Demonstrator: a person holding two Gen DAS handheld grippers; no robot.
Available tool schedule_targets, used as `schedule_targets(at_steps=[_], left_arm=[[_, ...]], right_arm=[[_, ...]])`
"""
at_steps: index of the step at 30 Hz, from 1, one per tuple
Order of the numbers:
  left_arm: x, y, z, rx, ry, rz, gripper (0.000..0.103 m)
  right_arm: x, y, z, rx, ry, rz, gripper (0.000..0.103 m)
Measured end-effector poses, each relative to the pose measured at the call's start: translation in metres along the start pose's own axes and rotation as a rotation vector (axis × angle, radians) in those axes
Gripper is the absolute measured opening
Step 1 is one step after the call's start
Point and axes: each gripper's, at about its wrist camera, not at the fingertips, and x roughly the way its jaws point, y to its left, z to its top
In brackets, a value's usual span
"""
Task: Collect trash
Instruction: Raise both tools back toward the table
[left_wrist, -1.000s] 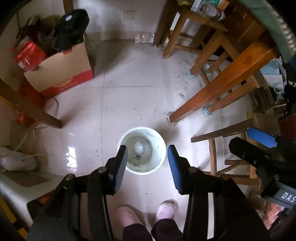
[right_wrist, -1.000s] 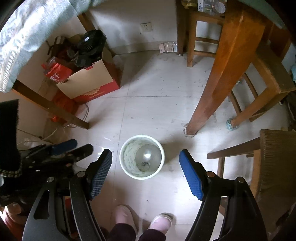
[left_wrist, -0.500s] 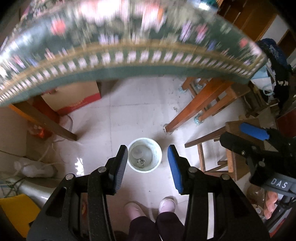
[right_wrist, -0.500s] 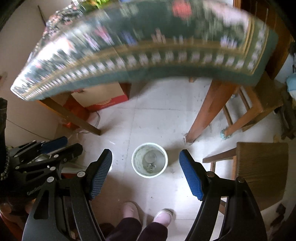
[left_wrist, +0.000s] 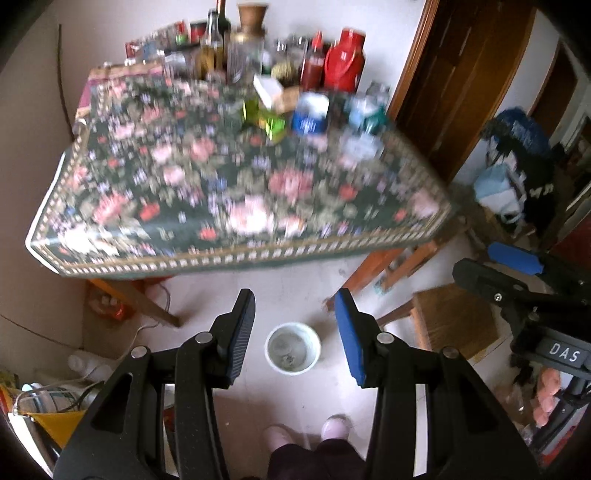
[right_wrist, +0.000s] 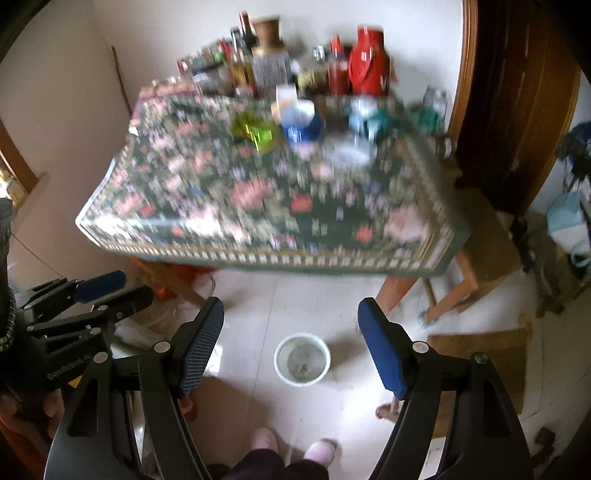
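A white trash bucket (left_wrist: 293, 348) stands on the tiled floor below both grippers; it also shows in the right wrist view (right_wrist: 302, 359), with small bits at its bottom. My left gripper (left_wrist: 294, 328) is open and empty, high above the bucket. My right gripper (right_wrist: 291, 340) is open wide and empty, also high above it. On the floral tablecloth (left_wrist: 229, 192) lie a crumpled green wrapper (left_wrist: 266, 119), a blue and white packet (left_wrist: 309, 116) and pale crumpled pieces (left_wrist: 360, 144), all blurred. The wrapper (right_wrist: 255, 131) and packet (right_wrist: 301, 123) also show in the right wrist view.
Bottles, jars and a red thermos (left_wrist: 345, 61) crowd the table's far edge by the wall. Wooden stools (left_wrist: 452, 317) stand to the right of the bucket. A dark wooden door (right_wrist: 517, 92) is at the right. My feet (left_wrist: 306, 432) are just behind the bucket.
Both grippers have risen from just above the bucket to above table height. The tabletop with its clutter has come into view. The bucket now looks much smaller. Both stay open.
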Motion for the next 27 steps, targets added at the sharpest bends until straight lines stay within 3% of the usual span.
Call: schedule_targets(at_steps=[9, 16, 20, 27], left_arm=[[-0.099, -0.012, 0.037, 0.009, -0.163, -0.077, 0.045], [-0.159, -0.020, 0.044, 0.072, -0.297, -0.110, 0.065], [-0.172, -0.020, 0.042, 0.075, -0.346, -0.087, 0.088], [-0.159, -0.020, 0.057, 0.070, -0.332, -0.072, 0.089]], right_arm=[[-0.093, 0.023, 0.032, 0.026, -0.179, -0.004, 0.072], [-0.138, 0.040, 0.039, -0.013, -0.298, -0.060, 0.074], [-0.153, 0.042, 0.040, -0.004, -0.358, -0.080, 0.087], [-0.149, 0.018, 0.050, 0.038, -0.375, -0.099, 0.091]])
